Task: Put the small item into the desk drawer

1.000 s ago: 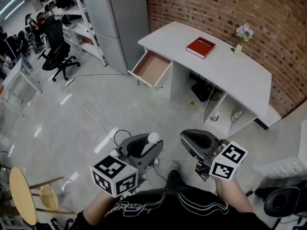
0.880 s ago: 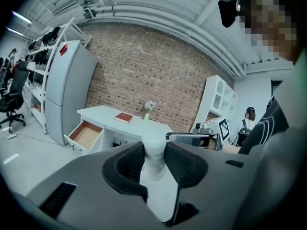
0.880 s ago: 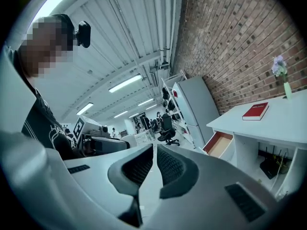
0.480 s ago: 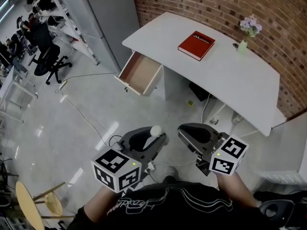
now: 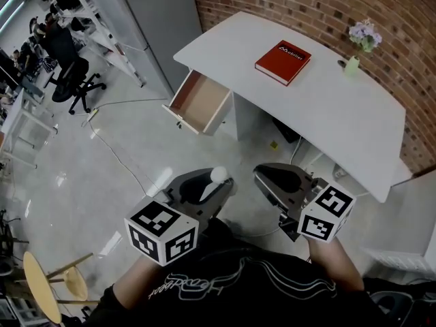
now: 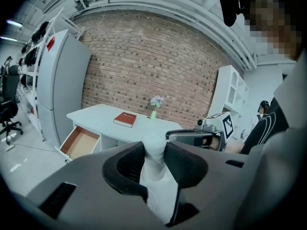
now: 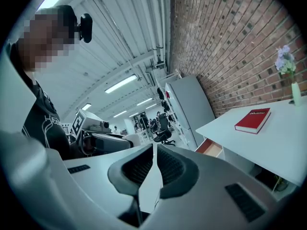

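Left gripper (image 6: 154, 163) jaws are clamped on the small white item (image 5: 218, 175), its rounded top poking above the pads. Right gripper (image 7: 154, 163) jaws are together, nothing in them. Drawer (image 5: 201, 102) stands open at the desk's (image 5: 340, 114) left end, well apart from both grippers, bare floor between.

Risks, my read:
- The item looks smooth and rounded, so a jolt on the way over could squirt it out of the pads.
- Cable (image 5: 116, 154) on the floor near the route is a trip hazard.
- Releasing high over the drawer may bounce it out or clip the front edge.
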The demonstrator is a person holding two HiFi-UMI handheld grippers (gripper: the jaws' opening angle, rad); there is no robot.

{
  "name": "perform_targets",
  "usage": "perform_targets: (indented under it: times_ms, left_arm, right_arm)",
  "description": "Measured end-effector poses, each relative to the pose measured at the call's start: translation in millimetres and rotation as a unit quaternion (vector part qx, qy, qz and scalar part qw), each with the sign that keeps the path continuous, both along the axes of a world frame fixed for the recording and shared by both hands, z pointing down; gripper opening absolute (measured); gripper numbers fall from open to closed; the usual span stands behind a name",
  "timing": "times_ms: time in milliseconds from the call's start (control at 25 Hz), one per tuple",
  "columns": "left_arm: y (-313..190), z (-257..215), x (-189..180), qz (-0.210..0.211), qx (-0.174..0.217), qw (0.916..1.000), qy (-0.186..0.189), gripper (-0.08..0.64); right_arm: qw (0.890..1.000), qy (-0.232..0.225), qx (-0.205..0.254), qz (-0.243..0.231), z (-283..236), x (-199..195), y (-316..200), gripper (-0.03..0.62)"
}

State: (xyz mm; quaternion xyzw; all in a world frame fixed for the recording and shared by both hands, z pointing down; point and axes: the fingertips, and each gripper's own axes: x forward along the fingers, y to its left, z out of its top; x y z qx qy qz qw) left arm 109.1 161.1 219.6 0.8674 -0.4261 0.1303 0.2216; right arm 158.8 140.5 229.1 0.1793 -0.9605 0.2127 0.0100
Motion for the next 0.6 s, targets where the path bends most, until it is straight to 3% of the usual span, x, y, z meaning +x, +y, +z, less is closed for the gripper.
perform_targets:
  times_ms: [320,600]
  left_arm:
    - [-26,12,5,0.019,-0.004,0.9998,-0.005,0.143]
    - [-85,27,-15,0.029,-0.018,0.9994,0.006,0.143]
  right_arm:
    - [0.999,0.005,0.008,0.032,3,11,-17,0.055]
    - [0.998,0.021,-0.014,0.049,26,-12,-68,0.055]
